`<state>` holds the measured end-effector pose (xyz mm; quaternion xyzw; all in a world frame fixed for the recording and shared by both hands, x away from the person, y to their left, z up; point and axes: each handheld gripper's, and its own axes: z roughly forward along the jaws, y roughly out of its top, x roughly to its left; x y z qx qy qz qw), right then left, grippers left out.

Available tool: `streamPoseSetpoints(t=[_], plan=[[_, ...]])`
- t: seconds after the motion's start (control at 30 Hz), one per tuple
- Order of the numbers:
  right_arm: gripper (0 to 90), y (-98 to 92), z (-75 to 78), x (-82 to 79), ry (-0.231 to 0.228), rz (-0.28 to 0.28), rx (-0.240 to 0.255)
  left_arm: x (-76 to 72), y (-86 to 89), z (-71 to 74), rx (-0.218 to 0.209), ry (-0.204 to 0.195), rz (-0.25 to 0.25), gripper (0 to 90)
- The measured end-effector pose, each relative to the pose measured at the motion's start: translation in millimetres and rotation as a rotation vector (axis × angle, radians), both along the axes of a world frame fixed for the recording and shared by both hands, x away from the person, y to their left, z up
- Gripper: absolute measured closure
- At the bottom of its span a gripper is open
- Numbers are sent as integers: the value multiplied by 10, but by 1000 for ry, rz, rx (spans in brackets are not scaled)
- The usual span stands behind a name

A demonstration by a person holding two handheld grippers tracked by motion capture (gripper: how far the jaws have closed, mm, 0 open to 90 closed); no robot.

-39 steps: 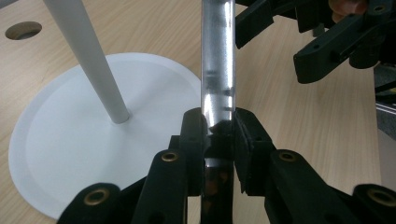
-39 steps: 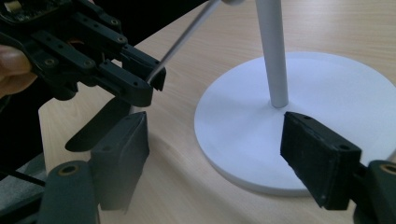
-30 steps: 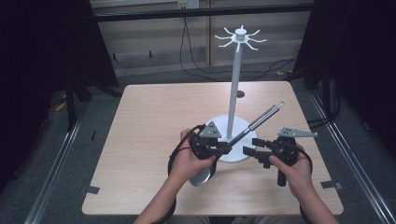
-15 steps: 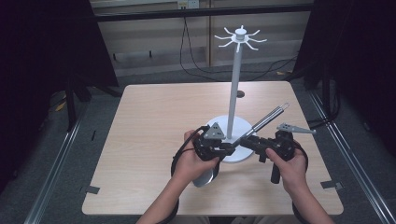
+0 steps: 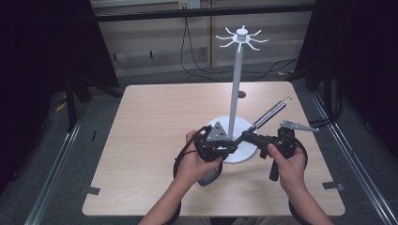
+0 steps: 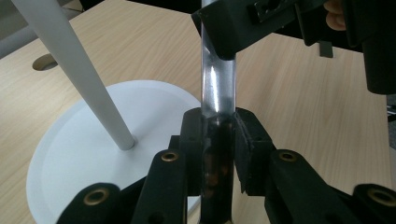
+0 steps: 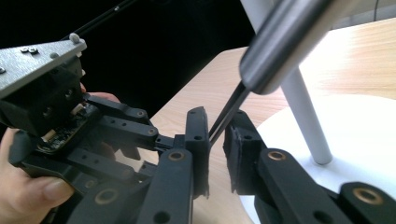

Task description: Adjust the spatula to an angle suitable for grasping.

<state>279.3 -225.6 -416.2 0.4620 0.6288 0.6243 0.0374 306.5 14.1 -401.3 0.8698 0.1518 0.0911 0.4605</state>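
Note:
A steel utensil (image 5: 270,115) with a round handle and a hanging loop slants up to the right, just above the white stand's base (image 5: 244,152). My left gripper (image 5: 231,146) is shut on its flat shiny shaft (image 6: 217,88), low down by the base. My right gripper (image 5: 247,138) comes in from the right, just above the left one. Its jaws have just been closing and now pinch the thin dark shaft (image 7: 224,116) below the thick handle (image 7: 285,42). A grey rounded end of the utensil (image 5: 209,177) sticks out under the left hand.
The stand's white pole (image 5: 234,93) rises from the base to a ring of hooks (image 5: 241,37), right behind both grippers. The wooden table (image 5: 155,122) spreads out to the left and behind. A small round hole (image 5: 241,94) lies in the tabletop behind the pole.
The right gripper's jaws have closed from wide apart onto the utensil's shaft, and that hand has edged slightly left. The left gripper and the utensil have stayed where they were.

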Motion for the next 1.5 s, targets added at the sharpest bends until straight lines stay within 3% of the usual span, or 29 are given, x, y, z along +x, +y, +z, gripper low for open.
streamPoseSetpoints(t=[0.03,0.07,0.17,0.23,0.3,0.53,0.57,0.83,1.07,1.27,1.5], plan=[[808,0,0,0,0,0,0,0,0,0,0,0,0,752],[835,8,29,2,2,7,17,-30,-8,15,10,-38,5,752],[879,16,83,-6,-2,36,44,-55,-20,41,13,-48,9,755],[883,46,138,-24,-40,40,0,-51,-18,56,-12,-31,1,758],[883,42,173,-18,-62,59,-10,-48,0,86,-24,-31,-10,760],[883,2,258,2,-75,105,17,-24,39,164,-68,11,-43,764],[884,-5,293,9,-86,122,2,3,56,175,-95,44,-61,766],[883,3,400,23,-114,157,-20,77,101,213,-150,108,-106,776],[883,11,492,36,-142,192,-56,150,133,191,-224,182,-157,785],[883,41,577,58,-152,215,-89,180,151,199,-264,193,-179,794],[882,95,679,83,-195,240,-105,181,195,250,-298,185,-182,801]])
